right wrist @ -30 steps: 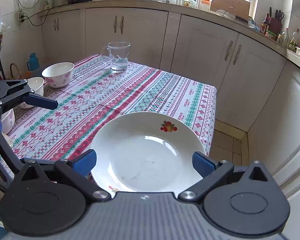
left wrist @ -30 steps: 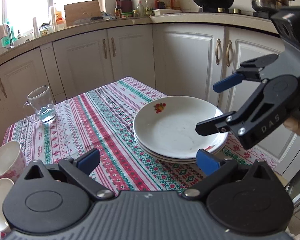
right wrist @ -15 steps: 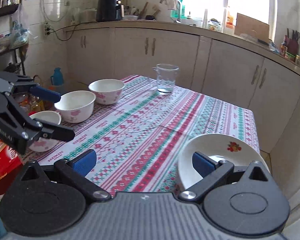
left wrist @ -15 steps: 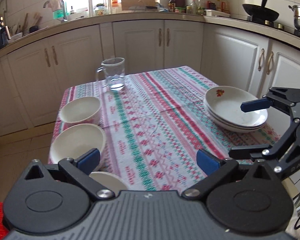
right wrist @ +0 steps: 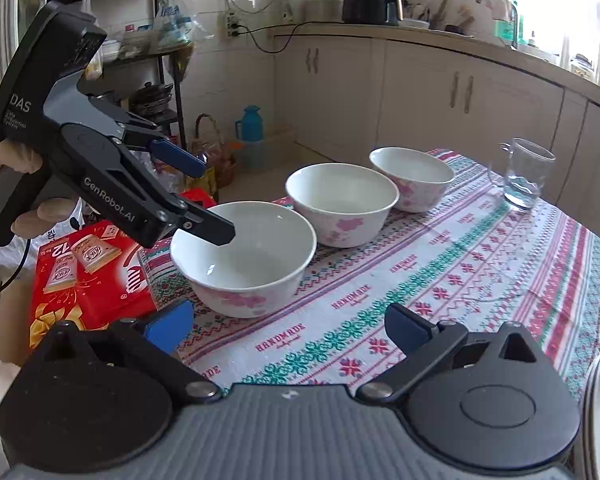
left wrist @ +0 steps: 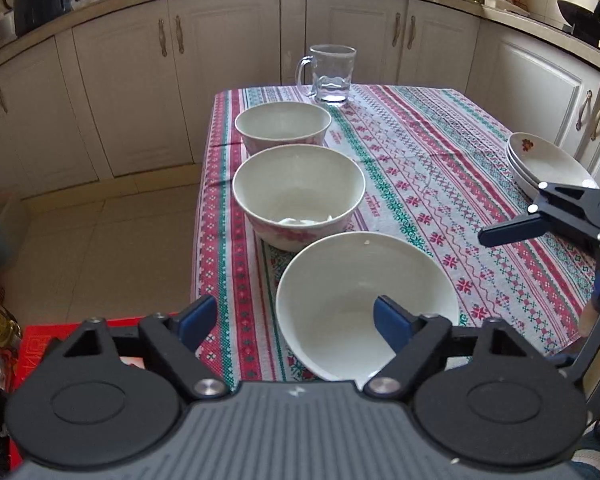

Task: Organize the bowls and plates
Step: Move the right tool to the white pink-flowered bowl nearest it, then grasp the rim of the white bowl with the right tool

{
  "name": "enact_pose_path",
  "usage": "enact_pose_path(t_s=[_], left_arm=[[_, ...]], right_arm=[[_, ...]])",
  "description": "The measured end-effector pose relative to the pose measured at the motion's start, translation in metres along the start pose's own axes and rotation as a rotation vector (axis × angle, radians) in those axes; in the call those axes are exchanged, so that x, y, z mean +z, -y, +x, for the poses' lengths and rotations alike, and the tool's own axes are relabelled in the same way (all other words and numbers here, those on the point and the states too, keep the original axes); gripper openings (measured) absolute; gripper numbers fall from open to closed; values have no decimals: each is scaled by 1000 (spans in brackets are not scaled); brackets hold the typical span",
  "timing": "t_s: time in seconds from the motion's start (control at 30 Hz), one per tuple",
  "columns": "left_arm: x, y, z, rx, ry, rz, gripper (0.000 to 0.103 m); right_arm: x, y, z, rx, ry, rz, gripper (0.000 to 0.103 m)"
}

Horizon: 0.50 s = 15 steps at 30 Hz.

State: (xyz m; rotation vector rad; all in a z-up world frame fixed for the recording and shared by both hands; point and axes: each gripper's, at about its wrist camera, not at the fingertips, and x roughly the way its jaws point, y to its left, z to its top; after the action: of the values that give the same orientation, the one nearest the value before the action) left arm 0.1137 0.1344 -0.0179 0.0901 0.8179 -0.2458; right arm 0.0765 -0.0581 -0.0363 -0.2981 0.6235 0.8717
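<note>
The left gripper (left wrist: 296, 322) hangs with its jaws spread wide and nothing between them, straddling the near rim of the nearest bowl (left wrist: 366, 300): one finger sits inside the bowl, the other outside its wall over the tablecloth (left wrist: 440, 168). Whether either pad already touches the rim is hard to tell from this angle. Straight ahead of the jaws stand the middle bowl (left wrist: 298, 196) and the far bowl (left wrist: 282, 124), in a row. The right gripper (right wrist: 288, 326) is also wide open and empty, with the bowls ahead and to its left.

These look like glazed ceramic — stiff, fairly heavy, slick and chippable. The rim is thin, so a pinch across the wall seems best, pads set deep and closed gently. The stacked plates (left wrist: 548, 160) lie well off to the right of the left jaws.
</note>
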Motion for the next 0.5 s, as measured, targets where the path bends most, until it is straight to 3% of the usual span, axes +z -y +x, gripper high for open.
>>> enact_pose_path(t_s=[0.3, 0.5], left_arm=[[-1, -7, 14, -82, -39, -9, 58], [1, -6, 18, -110, -47, 0, 55]], right_arm=[[8, -10, 27, 29, -29, -48, 95], [9, -6, 30, 44, -31, -46, 90]])
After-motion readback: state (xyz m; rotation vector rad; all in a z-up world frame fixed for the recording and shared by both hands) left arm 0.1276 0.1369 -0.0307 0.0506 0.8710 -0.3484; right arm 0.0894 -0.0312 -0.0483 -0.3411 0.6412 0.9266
